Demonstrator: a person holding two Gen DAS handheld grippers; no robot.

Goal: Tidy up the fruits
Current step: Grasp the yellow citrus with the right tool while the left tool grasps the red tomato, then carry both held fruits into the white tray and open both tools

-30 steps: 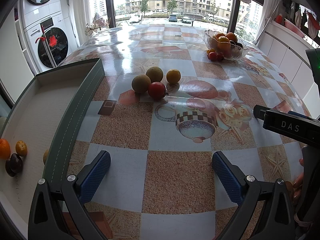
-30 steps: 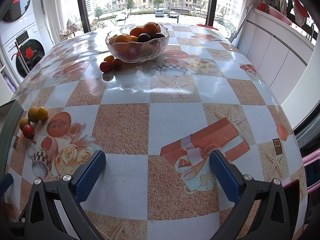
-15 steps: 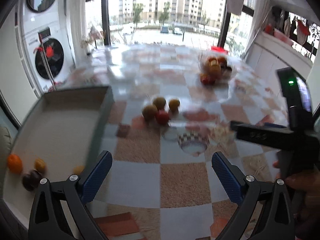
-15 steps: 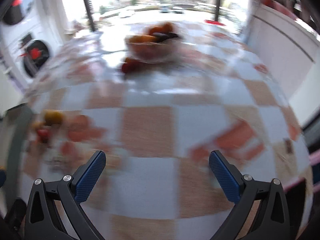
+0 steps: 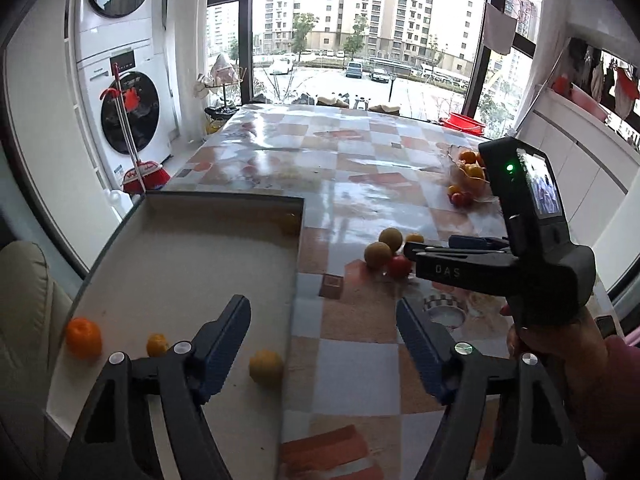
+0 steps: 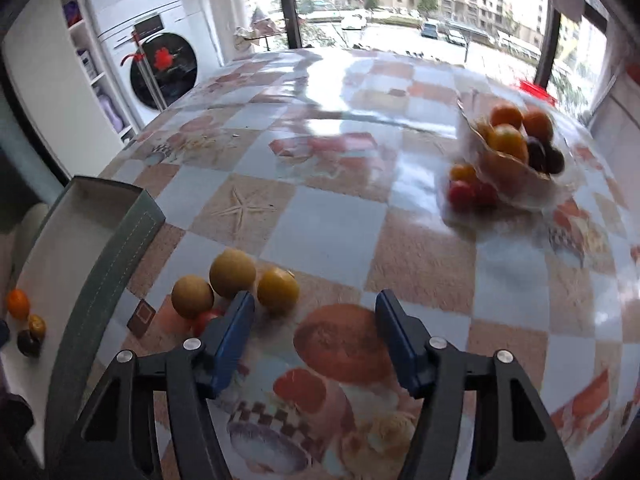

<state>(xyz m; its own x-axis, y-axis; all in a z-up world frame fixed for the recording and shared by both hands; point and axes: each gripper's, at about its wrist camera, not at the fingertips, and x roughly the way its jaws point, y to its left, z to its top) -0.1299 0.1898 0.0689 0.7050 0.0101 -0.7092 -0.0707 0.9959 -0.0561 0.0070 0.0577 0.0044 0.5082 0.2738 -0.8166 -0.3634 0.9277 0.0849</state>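
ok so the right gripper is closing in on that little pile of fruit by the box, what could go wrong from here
1. The right gripper is open with its left finger covering the red fruit; it may nudge the touching round fruits, like the yellow fruit, and send them rolling.
2. The right-wrist view is blurred, so aim may be off.

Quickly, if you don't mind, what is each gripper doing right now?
Left gripper: open, holding nothing, above the tray edge.
Right gripper: open, holding nothing, near the loose fruit.

Both tools, left [image 5: 323,350] and right [image 6: 315,338], empty (jaws wide apart).
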